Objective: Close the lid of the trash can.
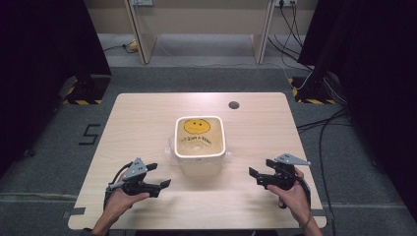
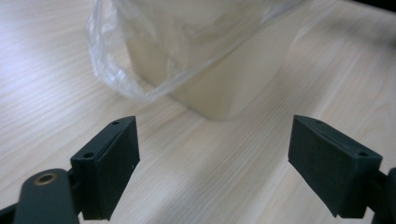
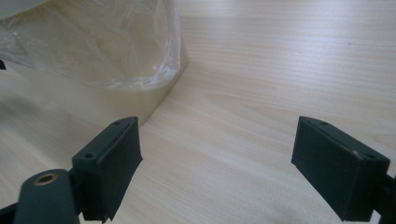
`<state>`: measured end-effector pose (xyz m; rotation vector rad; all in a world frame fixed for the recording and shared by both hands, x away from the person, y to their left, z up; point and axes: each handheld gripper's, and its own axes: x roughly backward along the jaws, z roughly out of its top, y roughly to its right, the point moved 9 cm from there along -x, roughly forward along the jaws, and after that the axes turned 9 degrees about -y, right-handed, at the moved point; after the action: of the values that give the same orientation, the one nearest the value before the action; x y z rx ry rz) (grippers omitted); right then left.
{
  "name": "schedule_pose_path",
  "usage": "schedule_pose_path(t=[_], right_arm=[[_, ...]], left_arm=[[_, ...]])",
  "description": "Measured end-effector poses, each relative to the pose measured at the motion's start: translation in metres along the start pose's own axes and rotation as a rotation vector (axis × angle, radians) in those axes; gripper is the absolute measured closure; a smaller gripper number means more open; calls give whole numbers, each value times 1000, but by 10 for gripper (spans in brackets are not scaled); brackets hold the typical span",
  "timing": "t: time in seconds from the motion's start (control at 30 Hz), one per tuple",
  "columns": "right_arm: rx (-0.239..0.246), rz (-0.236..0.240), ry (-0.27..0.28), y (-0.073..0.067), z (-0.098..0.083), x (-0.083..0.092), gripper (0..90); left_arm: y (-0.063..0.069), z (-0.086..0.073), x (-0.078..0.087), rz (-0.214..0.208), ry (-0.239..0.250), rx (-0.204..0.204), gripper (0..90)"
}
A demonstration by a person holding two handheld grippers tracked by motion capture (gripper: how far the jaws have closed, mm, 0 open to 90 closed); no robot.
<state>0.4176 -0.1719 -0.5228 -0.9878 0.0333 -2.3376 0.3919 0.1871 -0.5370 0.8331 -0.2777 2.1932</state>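
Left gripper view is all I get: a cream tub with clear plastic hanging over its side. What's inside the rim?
Observer: The high view shows a yellow smiley face within the rim of the tub.
Operator: Where's the other hand-held gripper?
Observer: The right hand-held gripper is to the tub's right, jaws open, touching nothing.
Operator: Is there plastic on that side too?
Observer: Yes, the right gripper view shows the clear bag draped over that corner.

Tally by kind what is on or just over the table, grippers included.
Bin: 1
Clear plastic liner in the bin: 1
Grippers, left and right, both open: 2
Total: 4
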Motion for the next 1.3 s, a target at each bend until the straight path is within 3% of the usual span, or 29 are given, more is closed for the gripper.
schedule_pose_path(t=[0.3, 0.7, 1.13, 1.3], right_arm=[[13, -23, -21, -2, -12, 7, 157], [35, -49, -120, -2, -41, 6, 157], [40, -60, -165, -3, -58, 10, 157], [47, -72, -183, -1, -63, 11, 157]], left_arm=[[1, -14, -7, 5, -75, -19, 161], [3, -21, -13, 4, -125, -33, 161], [4, -39, -23, 4, -241, -47, 160], [4, -39, -24, 7, -232, -57, 132]])
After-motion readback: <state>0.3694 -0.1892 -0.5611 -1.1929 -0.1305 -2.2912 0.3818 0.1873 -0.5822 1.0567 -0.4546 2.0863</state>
